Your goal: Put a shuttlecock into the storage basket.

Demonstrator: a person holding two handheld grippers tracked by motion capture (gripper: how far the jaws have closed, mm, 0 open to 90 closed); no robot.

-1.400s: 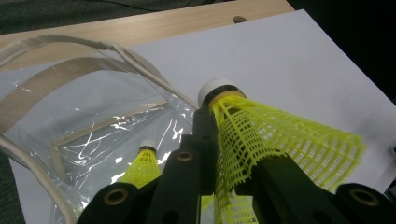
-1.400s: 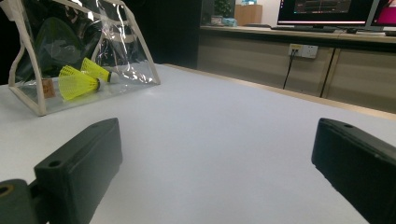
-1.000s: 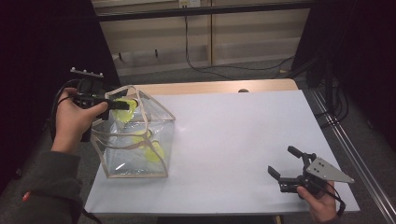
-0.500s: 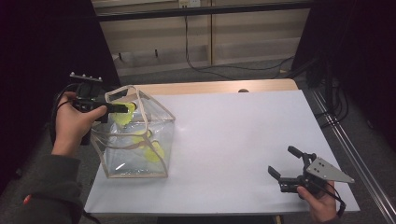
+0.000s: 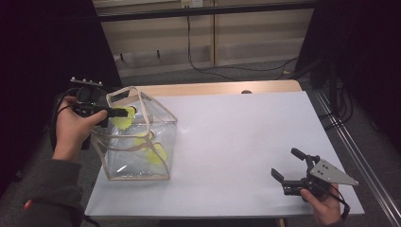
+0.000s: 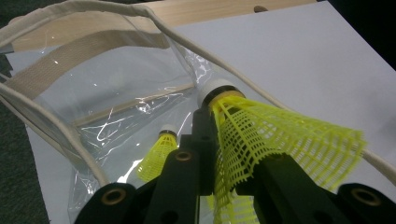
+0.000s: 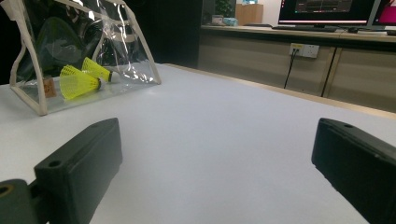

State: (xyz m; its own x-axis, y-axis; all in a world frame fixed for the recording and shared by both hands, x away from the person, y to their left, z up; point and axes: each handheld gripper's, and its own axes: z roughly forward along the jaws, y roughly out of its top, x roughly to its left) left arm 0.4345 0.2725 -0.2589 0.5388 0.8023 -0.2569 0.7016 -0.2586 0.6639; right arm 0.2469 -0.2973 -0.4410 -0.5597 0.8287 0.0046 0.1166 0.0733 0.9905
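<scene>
Change: barely any since earlier frames; left gripper (image 5: 124, 112) a touch nearer the bag rim, right gripper (image 5: 288, 168) unmoved.
Left gripper: clamped on a yellow shuttlecock (image 6: 261, 135), jaws pinching the mesh skirt, white cork pointing away from the camera.
Shuttlecock position: over the open mouth of the clear bag (image 5: 142, 142), just at the cream-trimmed rim, not yet inside.
Bag: standing on the left side of the white counter (image 5: 236, 142), top open, handles drooping.
Bag contents: two more yellow shuttlecocks (image 7: 77, 83) lying on the bottom, close together.
Right gripper: jaws spread wide, nothing between them, held low near the counter's right front corner, well apart from the bag.
</scene>
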